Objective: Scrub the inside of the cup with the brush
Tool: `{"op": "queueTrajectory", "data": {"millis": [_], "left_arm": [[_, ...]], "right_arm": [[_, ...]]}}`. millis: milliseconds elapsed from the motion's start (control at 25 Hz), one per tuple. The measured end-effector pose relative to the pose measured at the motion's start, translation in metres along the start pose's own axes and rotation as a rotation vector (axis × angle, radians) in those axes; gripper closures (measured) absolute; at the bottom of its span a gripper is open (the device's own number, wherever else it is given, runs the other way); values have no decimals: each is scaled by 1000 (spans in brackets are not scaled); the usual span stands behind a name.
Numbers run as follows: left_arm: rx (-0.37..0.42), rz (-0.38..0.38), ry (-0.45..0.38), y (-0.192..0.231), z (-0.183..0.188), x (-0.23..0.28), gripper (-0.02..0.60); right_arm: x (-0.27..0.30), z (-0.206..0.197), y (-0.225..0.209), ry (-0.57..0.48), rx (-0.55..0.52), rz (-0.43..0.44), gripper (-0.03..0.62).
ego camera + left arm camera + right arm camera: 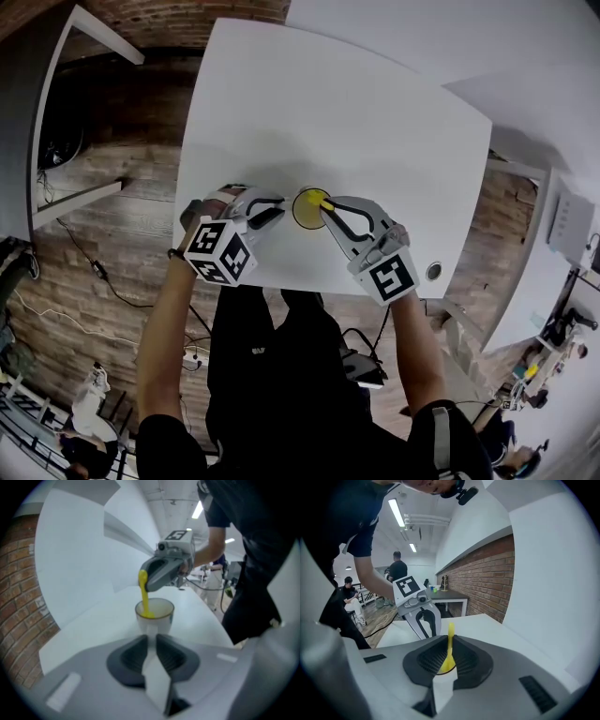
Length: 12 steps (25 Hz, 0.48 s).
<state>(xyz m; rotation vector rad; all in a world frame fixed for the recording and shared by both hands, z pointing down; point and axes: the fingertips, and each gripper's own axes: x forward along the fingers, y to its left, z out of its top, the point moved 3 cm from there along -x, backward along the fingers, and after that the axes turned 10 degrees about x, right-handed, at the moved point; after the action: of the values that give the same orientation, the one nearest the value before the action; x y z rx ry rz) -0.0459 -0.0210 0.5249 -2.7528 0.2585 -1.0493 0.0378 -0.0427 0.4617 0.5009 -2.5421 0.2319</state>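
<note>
1. The cup point(307, 210) stood upright on the white counter point(328, 103), just below the centre of the head view and between the two claws. Its inside showed yellow.
2. The left claw point(278, 208) reached in from the left of the frame with its tips at the cup's left side. In the left gripper view its jaws were pressed almost together on a narrow white piece that ran forward to the cup wall. This was judged to be the cup's handle, though its shape could not be made out fully.
3. The right claw point(330, 210) came in from the lower right and pinched the stem of the yellow brush point(144, 597). In the right gripper view the stem stood straight up between the closed jaws.
4. Key relation: the brush's long axis ran steeply downward from the right claw into the cup mouth, close to vertical. In the left gripper view its lower end lay inside the cup, against the wall at the left of the opening, and the right claw hung directly above the rim.
5. Judgement: the brush sat in the cup already, so the scrubbing would turn on moving the right claw along or around that upright axis. The left claw would brace the cup from the opposite side.
6. Risk (judgement): a sideways push on the brush could tip the cup toward the left claw if that grip slipped.
</note>
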Motion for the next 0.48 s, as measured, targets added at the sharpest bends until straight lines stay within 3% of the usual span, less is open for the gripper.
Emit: {"op": "queueTrajectory", "data": {"millis": [480], "left_arm": [[-20,13,2,0,0,1,522]], "right_arm": [[10,4,9,-4,23,-77,565]]}}
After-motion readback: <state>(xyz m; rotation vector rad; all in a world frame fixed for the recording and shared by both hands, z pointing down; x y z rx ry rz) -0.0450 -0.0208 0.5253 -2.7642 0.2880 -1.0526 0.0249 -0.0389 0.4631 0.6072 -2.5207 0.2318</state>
